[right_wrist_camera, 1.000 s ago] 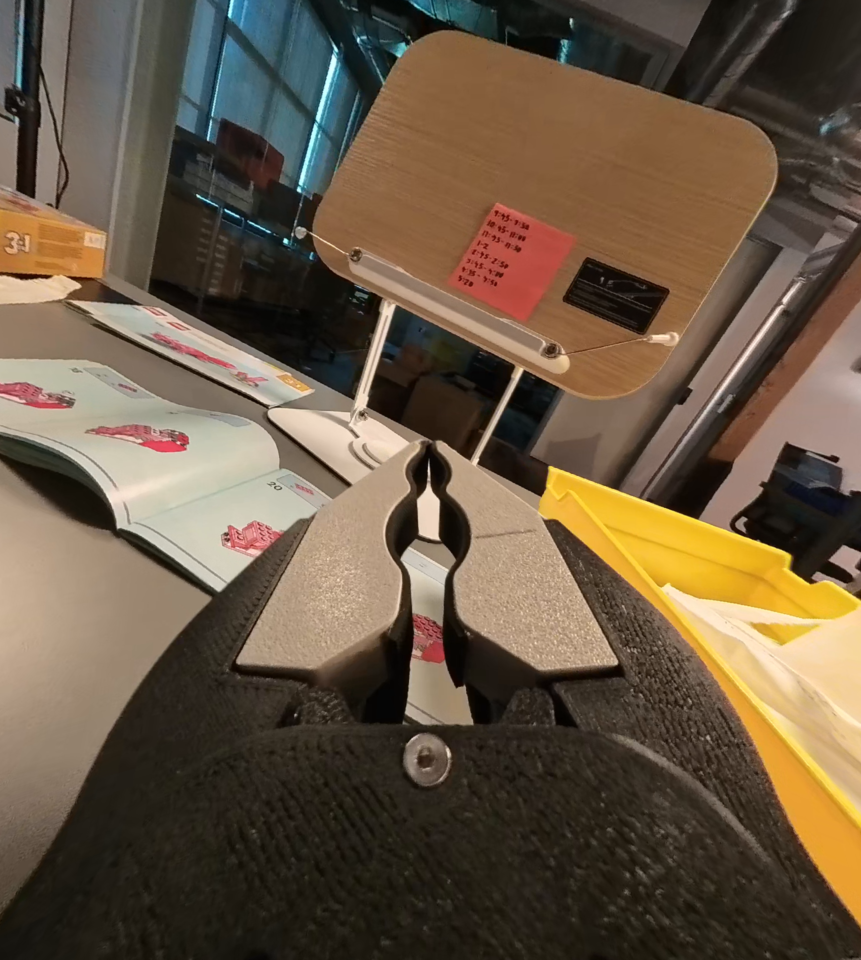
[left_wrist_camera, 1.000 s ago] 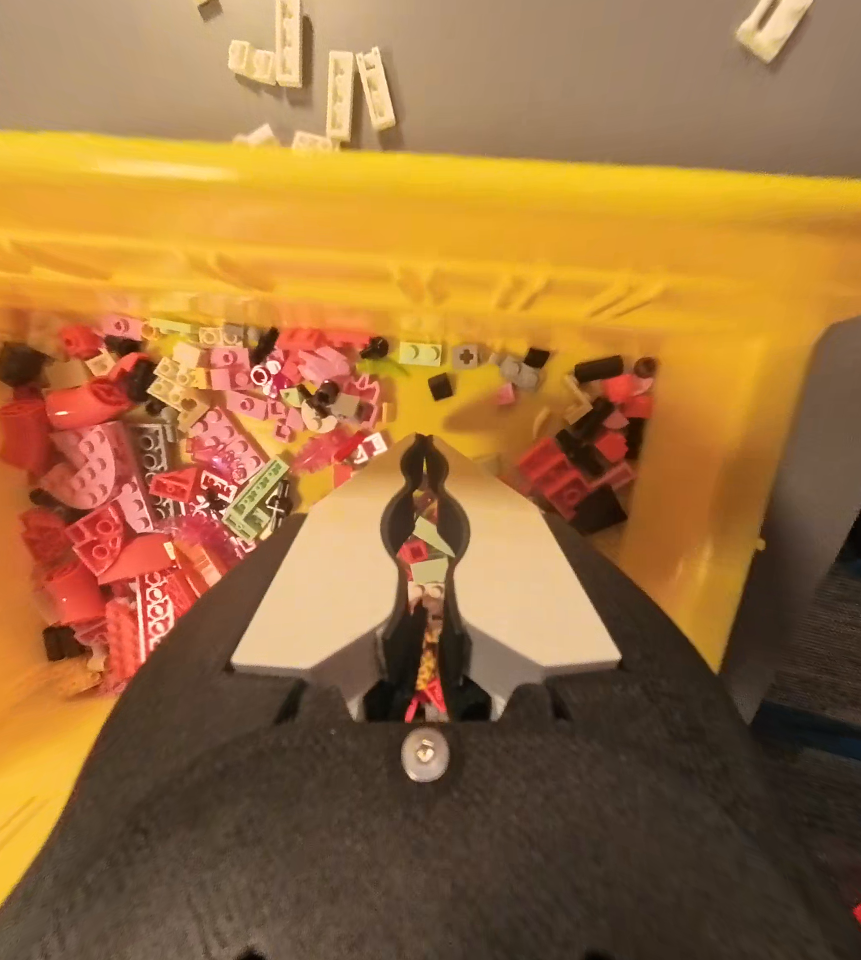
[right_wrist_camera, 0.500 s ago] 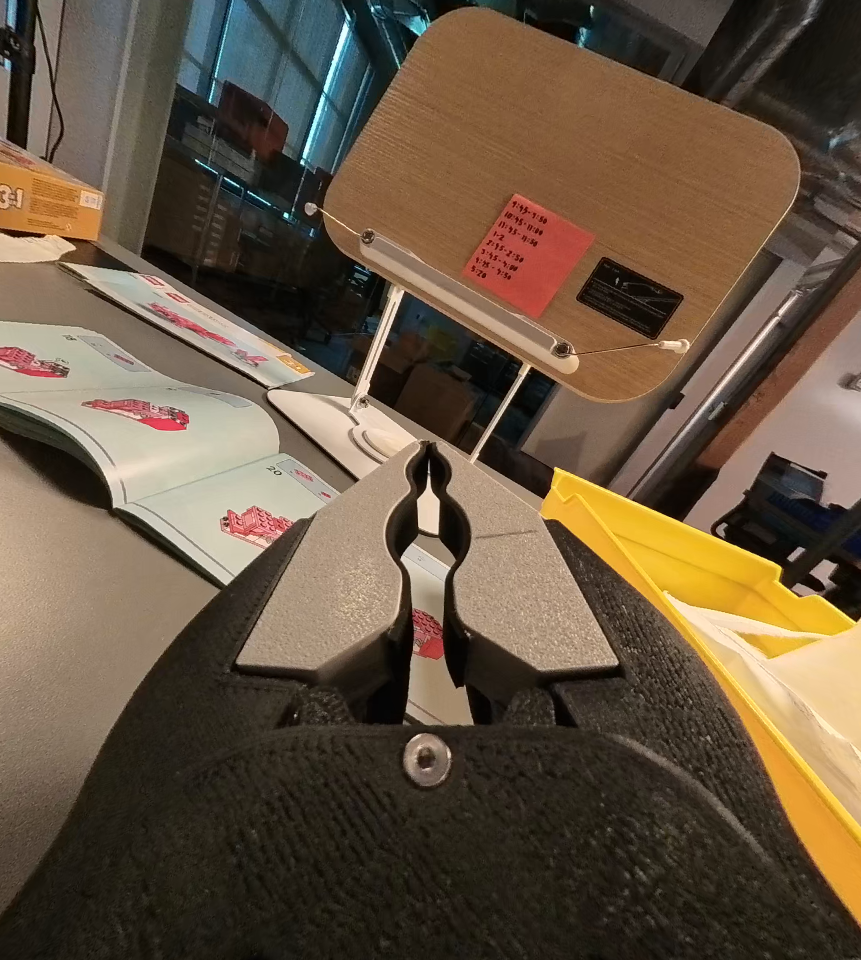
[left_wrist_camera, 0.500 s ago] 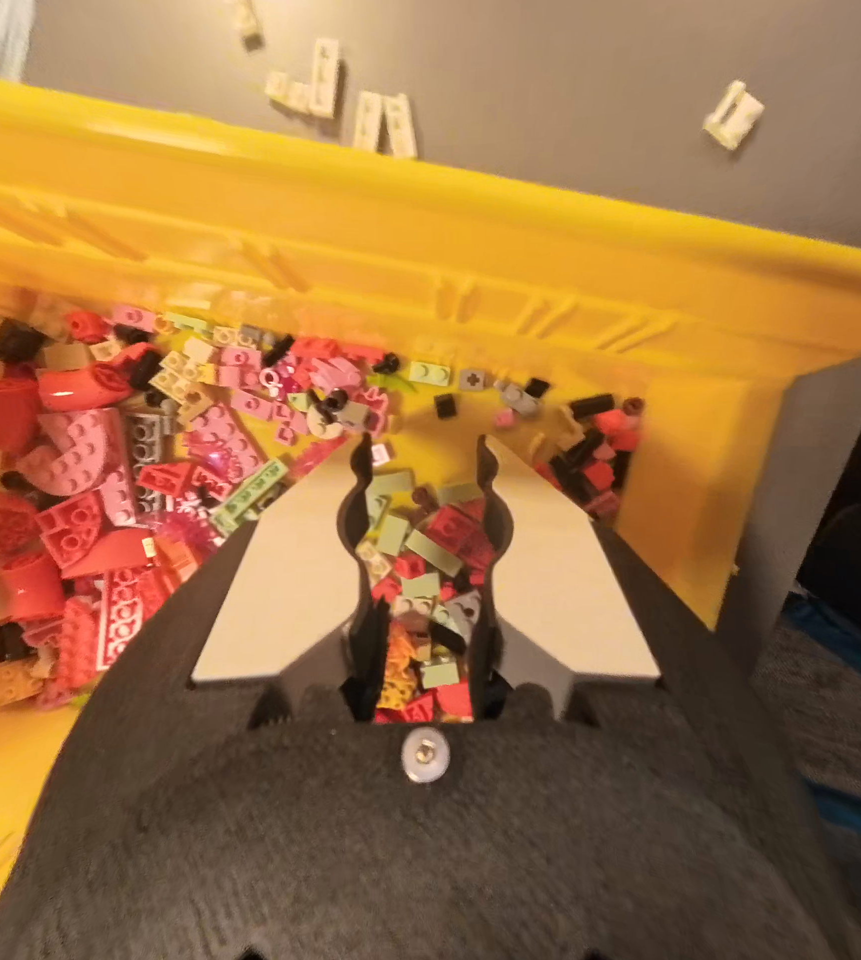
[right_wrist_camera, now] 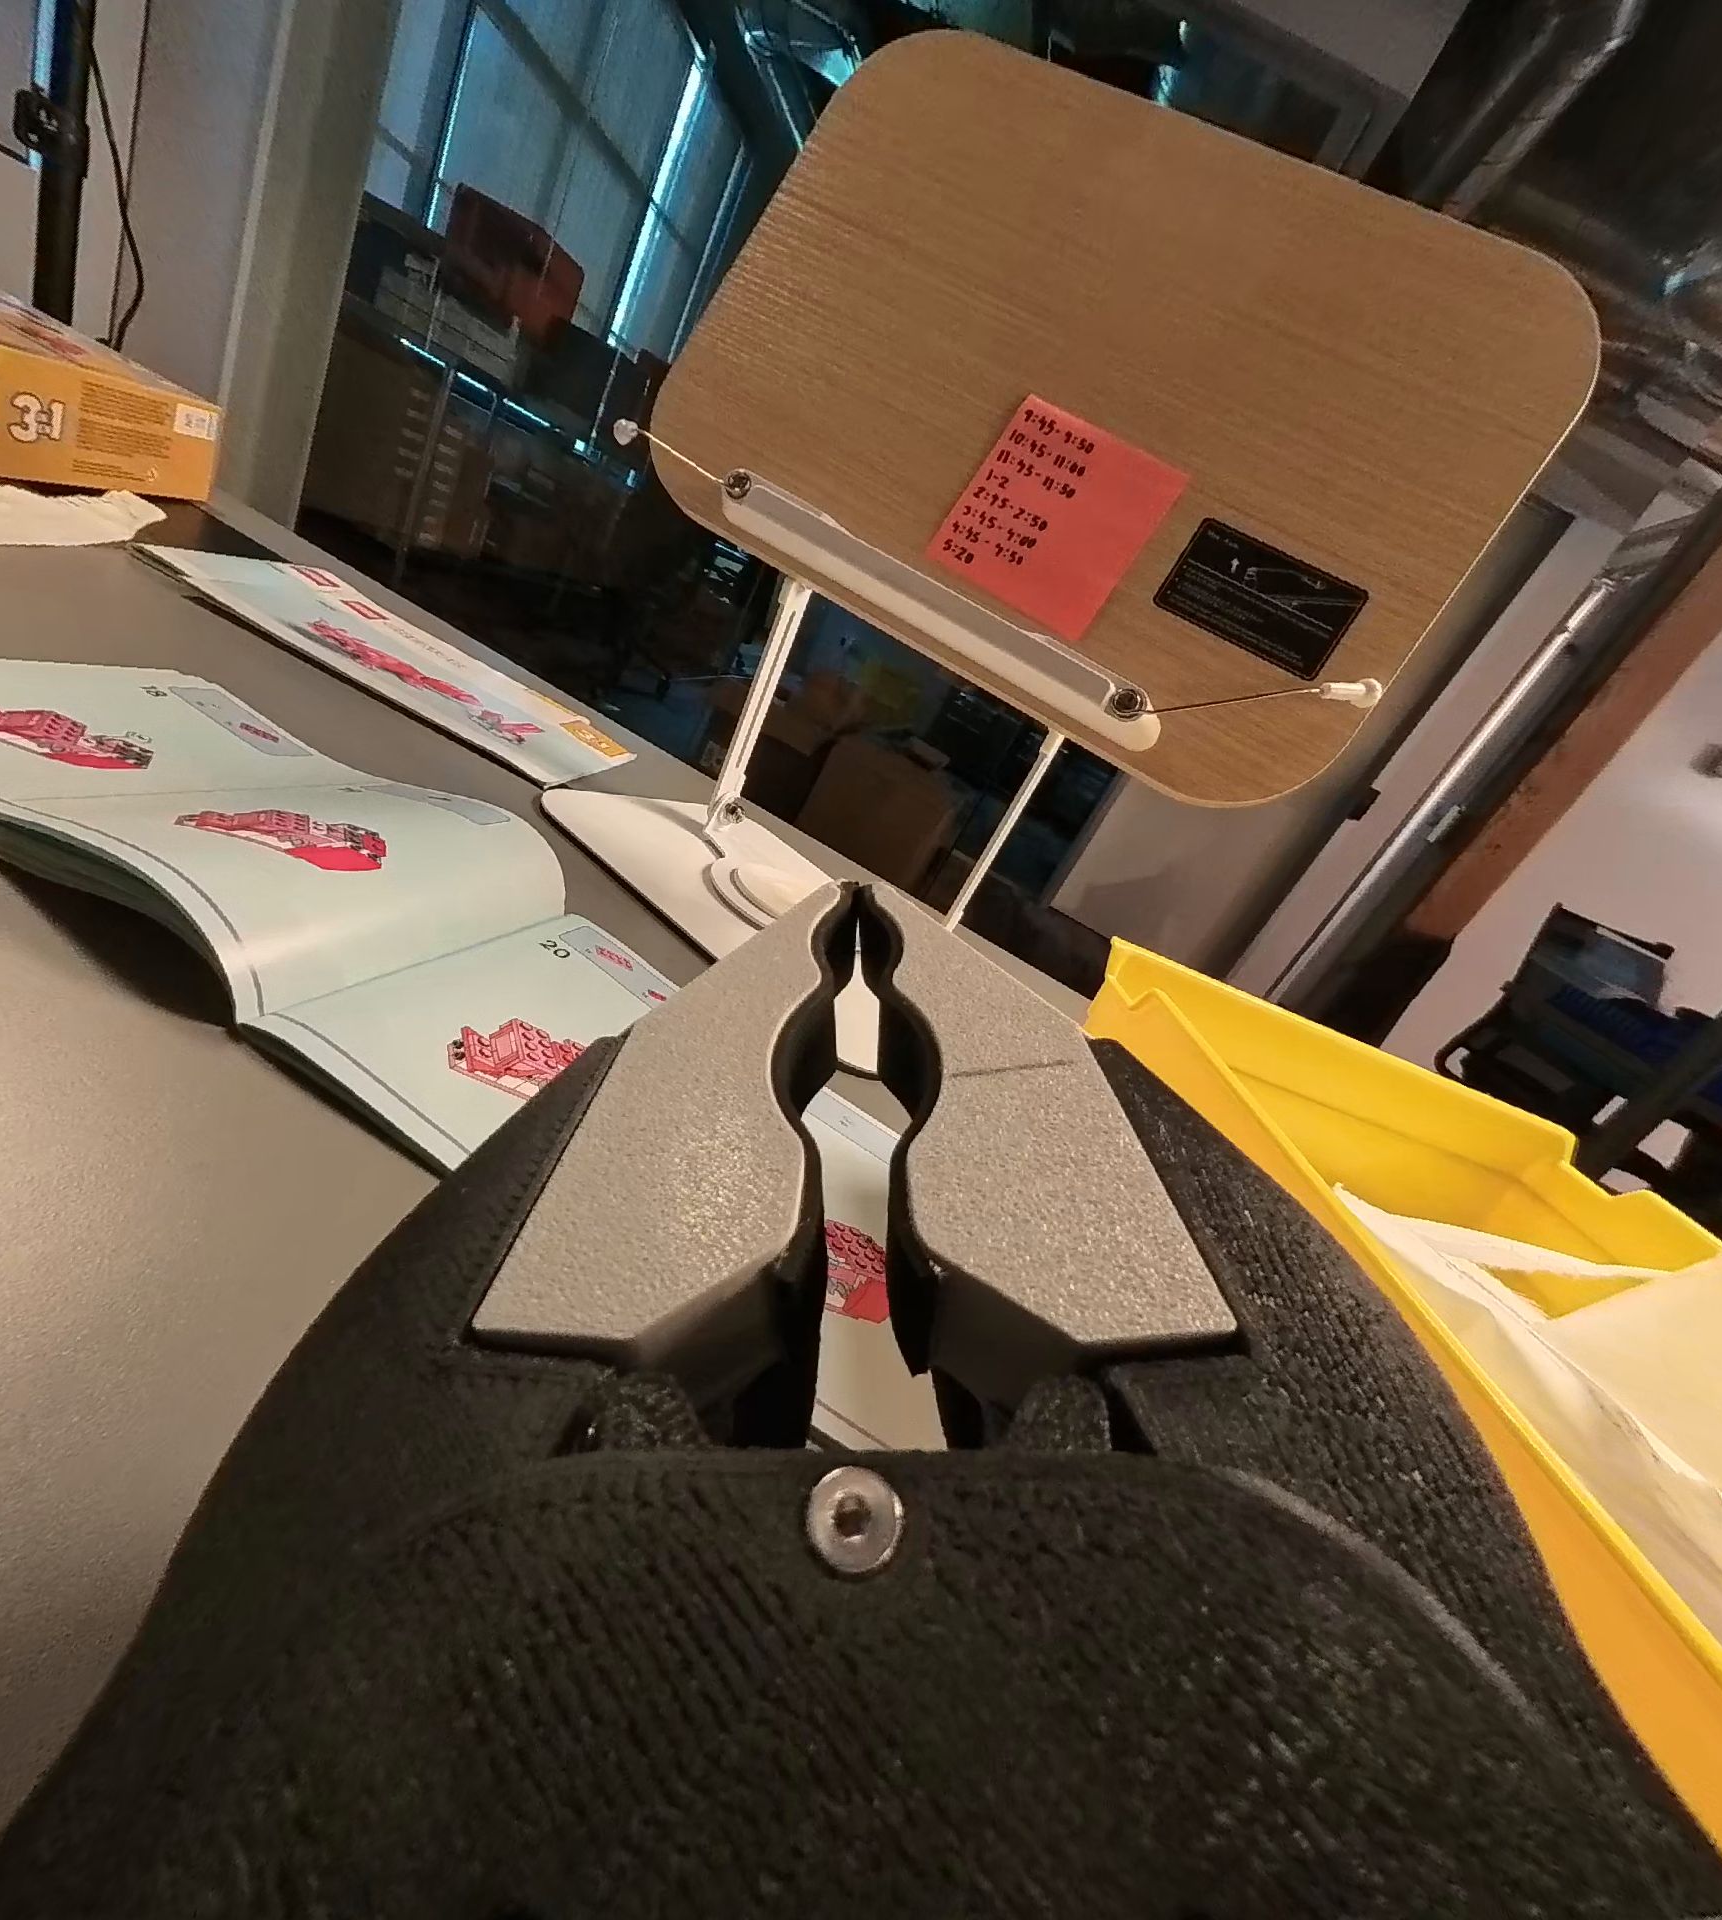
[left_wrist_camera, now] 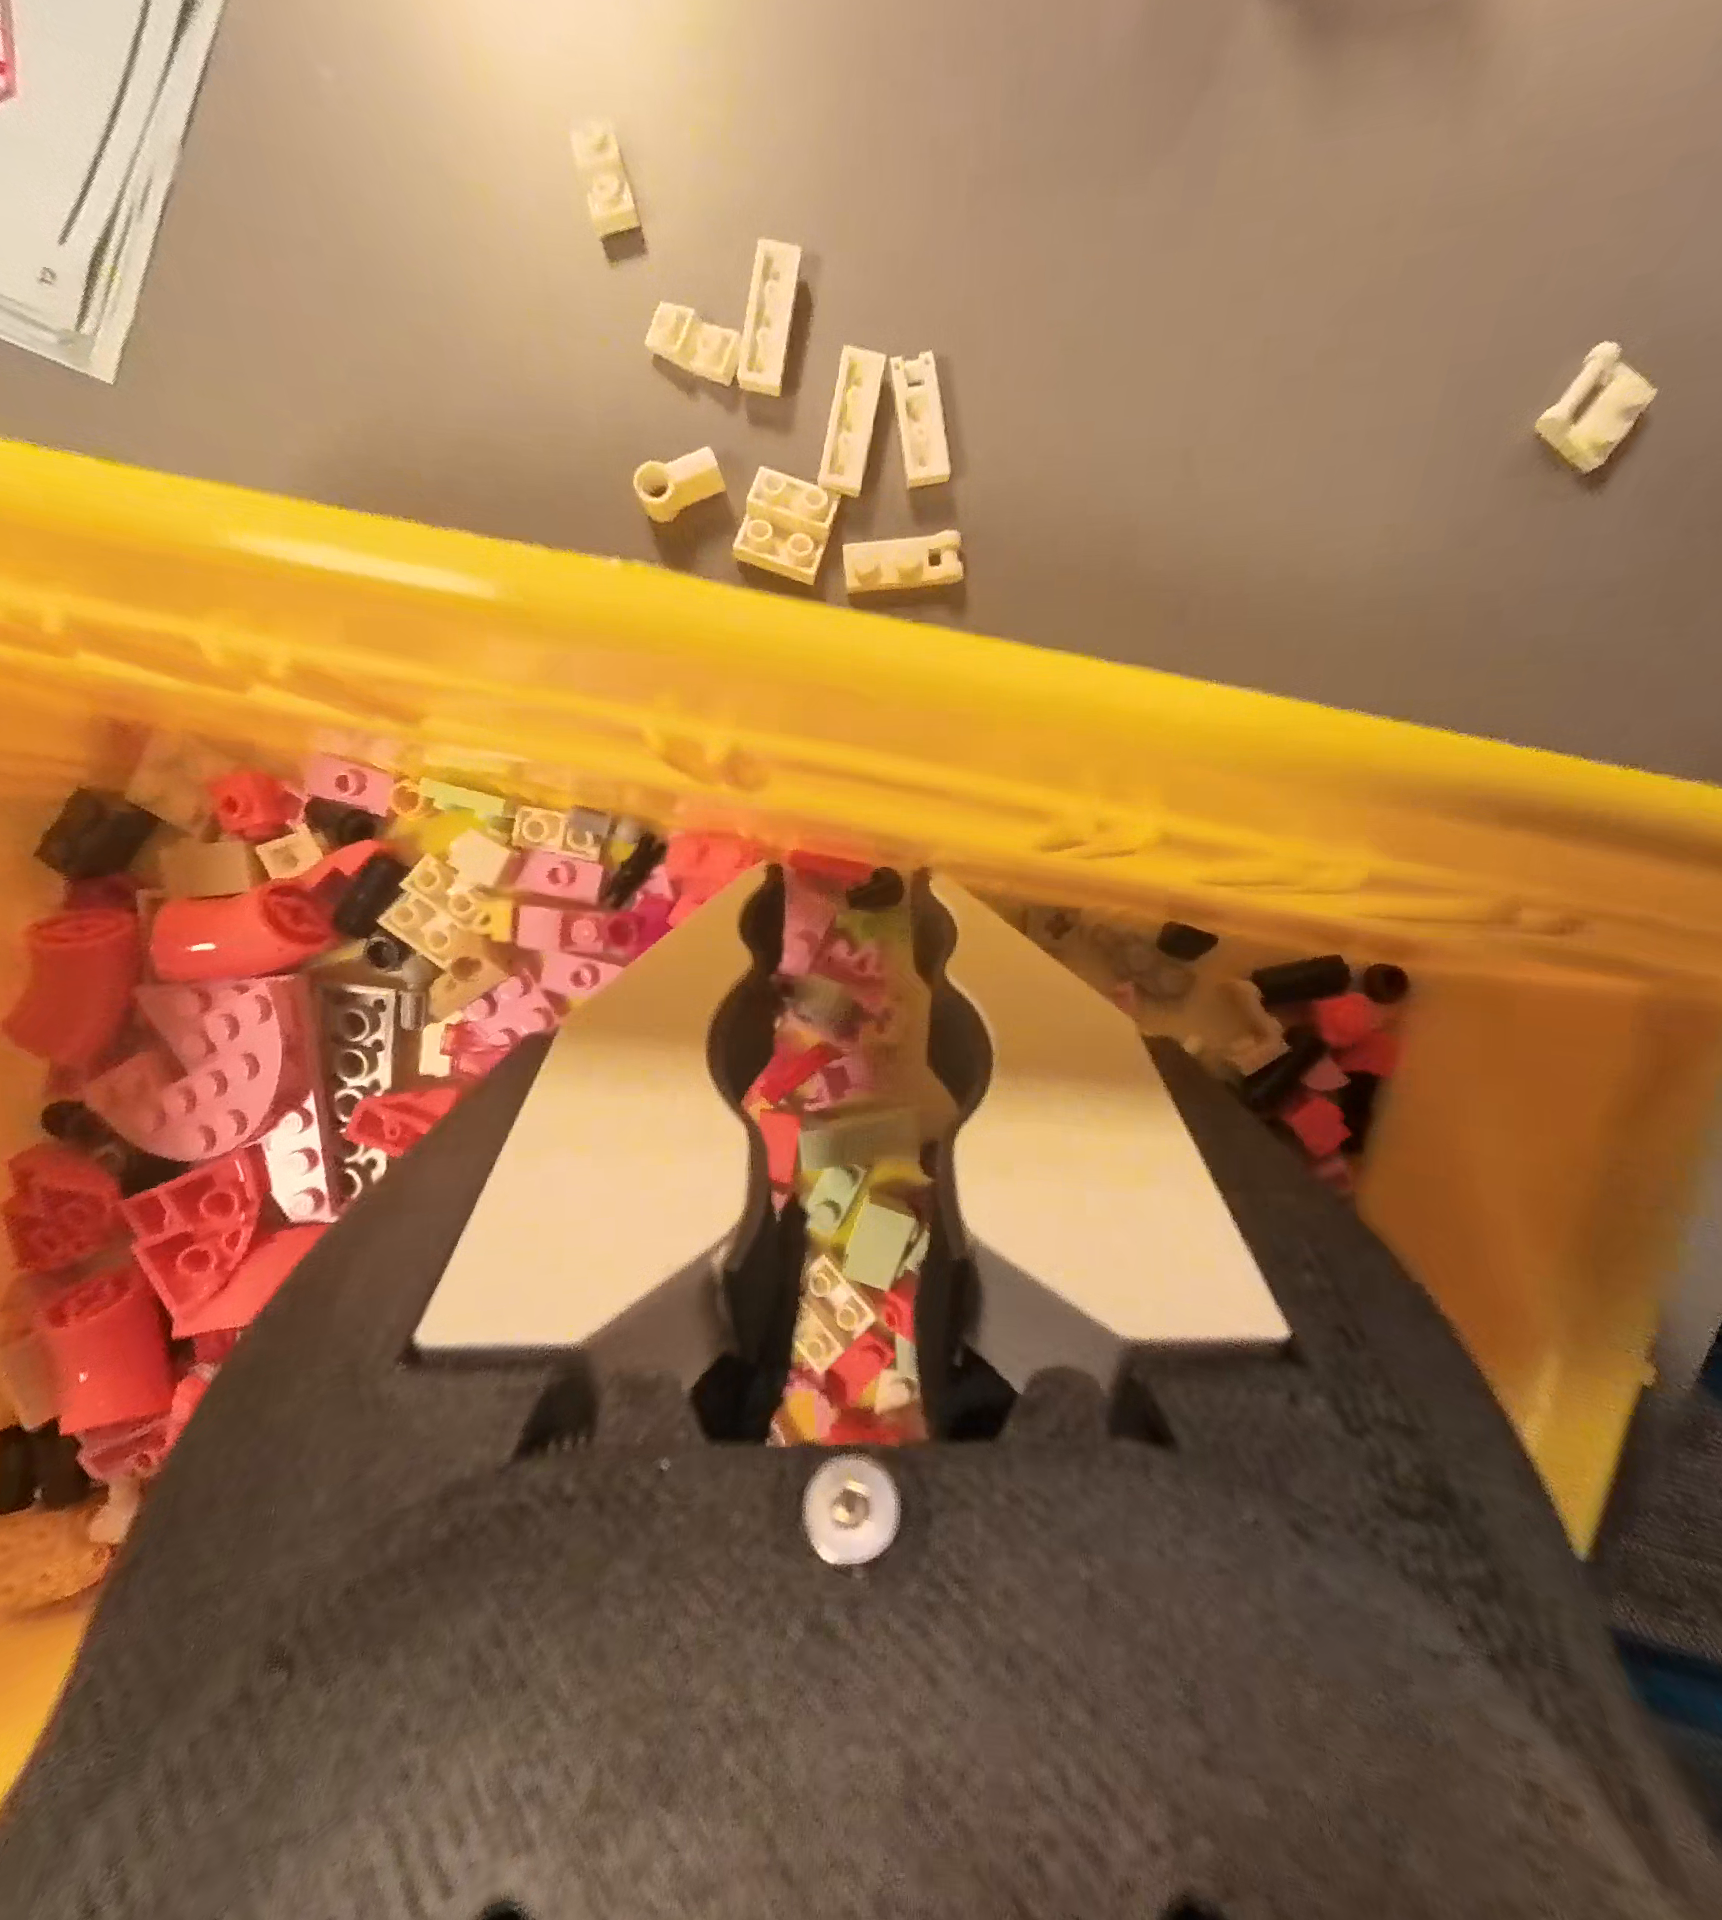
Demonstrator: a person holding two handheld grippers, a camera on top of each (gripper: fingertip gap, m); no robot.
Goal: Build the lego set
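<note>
Left gripper point(left_wrist_camera: 852, 883) and right gripper point(right_wrist_camera: 855, 891), grey wedge fingers, wavy black inner pads, black textured bodies, silver screw each

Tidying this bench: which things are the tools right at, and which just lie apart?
At the tools: left tool, open over mixed bricks in yellow bin; right tool, shut, by open booklet.
Lying apart: cream bricks, book stand, orange box.

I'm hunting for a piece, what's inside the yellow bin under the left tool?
The yellow bin holds loose building bricks: red, pink, black, tan, pale green. The open left tool covers the middle and near part of the pile.
</note>
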